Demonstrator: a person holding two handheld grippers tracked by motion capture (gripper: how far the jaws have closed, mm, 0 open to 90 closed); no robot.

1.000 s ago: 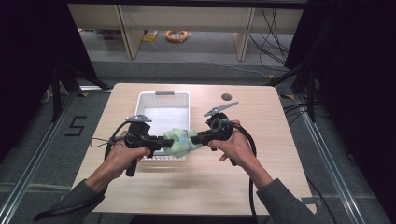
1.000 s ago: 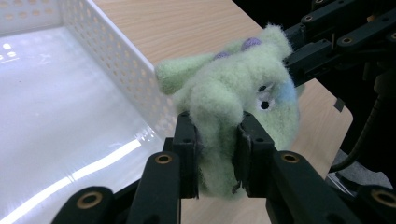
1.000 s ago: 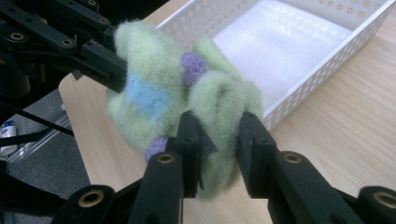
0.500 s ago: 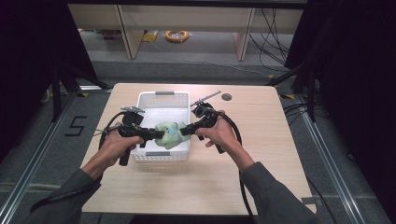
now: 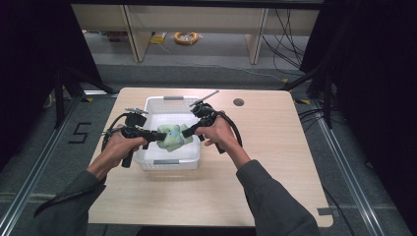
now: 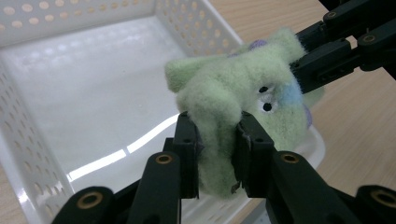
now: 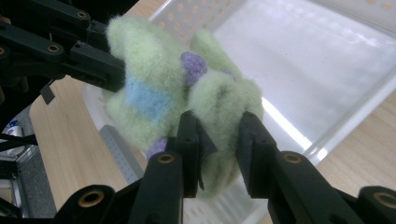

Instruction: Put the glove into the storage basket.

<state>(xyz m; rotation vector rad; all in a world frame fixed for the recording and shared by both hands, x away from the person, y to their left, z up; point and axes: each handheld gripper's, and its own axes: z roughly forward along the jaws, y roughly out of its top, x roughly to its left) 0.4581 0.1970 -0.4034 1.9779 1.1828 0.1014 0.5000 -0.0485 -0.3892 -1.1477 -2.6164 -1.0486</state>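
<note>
A pale green plush toy with black eyes, a blue patch and purple spots hangs between both grippers over the near part of a white perforated basket. My left gripper pinches one limb of the plush toy from the left; in the left gripper view its pads squeeze the fleece. From the right, my right gripper clamps another limb of the plush toy. The basket's inside is bare under the toy.
The basket sits at the left middle of a light wooden table. A round cable hole lies at the table's far edge. Black cables trail from both grippers. Shelving and a grey floor lie beyond the table.
Both hands have carried the plush toy away from the near edge of the basket and forward over it, slightly lower. Both grips on the toy stay the same.
</note>
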